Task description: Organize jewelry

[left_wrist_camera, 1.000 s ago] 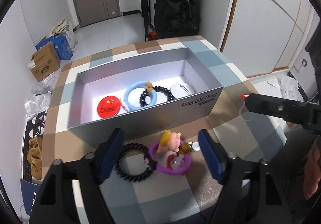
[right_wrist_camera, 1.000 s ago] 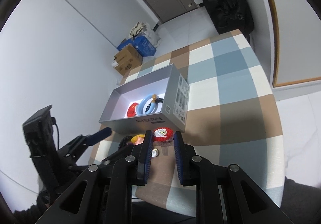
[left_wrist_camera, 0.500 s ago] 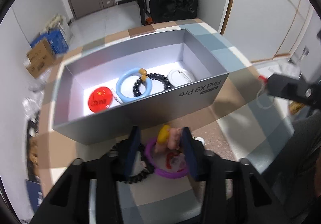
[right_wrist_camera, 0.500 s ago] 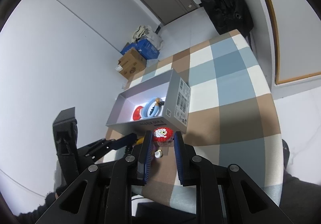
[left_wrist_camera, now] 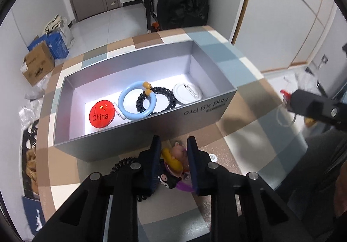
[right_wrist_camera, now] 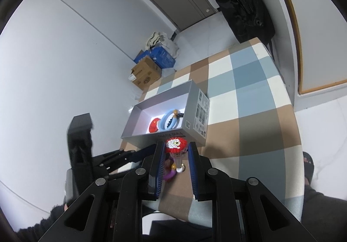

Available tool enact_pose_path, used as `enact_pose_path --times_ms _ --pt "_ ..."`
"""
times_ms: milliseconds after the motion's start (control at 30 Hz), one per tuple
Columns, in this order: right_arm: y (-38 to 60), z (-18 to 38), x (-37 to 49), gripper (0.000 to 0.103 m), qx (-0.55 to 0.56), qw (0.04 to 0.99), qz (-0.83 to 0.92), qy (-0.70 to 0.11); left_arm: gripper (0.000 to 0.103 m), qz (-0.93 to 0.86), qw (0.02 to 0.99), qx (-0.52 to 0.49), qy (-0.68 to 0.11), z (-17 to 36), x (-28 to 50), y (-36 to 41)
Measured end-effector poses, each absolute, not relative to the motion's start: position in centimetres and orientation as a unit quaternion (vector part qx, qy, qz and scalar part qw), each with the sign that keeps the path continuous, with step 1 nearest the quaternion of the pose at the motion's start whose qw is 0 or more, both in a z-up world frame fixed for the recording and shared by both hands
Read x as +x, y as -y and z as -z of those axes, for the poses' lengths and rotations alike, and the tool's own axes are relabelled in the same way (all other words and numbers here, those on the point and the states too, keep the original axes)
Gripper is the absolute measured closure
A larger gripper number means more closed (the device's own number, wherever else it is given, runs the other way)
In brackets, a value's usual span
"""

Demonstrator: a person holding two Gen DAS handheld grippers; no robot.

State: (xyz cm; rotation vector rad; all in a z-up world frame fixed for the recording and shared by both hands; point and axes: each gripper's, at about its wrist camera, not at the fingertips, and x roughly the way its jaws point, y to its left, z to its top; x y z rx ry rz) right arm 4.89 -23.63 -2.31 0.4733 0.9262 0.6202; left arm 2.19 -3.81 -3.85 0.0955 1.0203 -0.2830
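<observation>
Our left gripper clamped the plastic pig charm (head toward the silver box); our right gripper pinched a round beaded charm.

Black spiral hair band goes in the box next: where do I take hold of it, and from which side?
Pinch the black spiral band on its bare left arc; the left tool, shut on the pig charm, covers the rest. It lies flat on the tablecloth, so come straight down, one finger inside the loop, one outside.
</observation>
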Motion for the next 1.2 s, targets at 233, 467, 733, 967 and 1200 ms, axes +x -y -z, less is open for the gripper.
enact_pose_path --times_ms 233,467,733,967,1200 --pt "23.9 2.3 4.9 0.083 0.229 0.822 -0.289 -0.434 0.085 0.15 0.866 0.012 -0.477 3.4 2.4 3.9" --pt "23.7 2.5 4.9 0.083 0.226 0.822 -0.287 -0.438 0.085 0.165 0.859 -0.045 -0.482 3.5 3.1 2.6" --pt "23.3 2.8 5.0 0.083 0.218 0.821 -0.284 -0.445 0.095 0.205 0.819 -0.205 -0.495 4.5 4.5 -1.2" --pt "21.9 3.2 5.1 0.083 0.203 0.819 -0.284 -0.455 0.095 0.196 0.83 -0.217 -0.475 3.7 4.1 -2.6" --pt "20.3 3.8 5.4 0.083 0.182 0.819 -0.285 -0.463 0.089 0.148 0.862 -0.108 -0.472 3.1 2.2 -2.9"
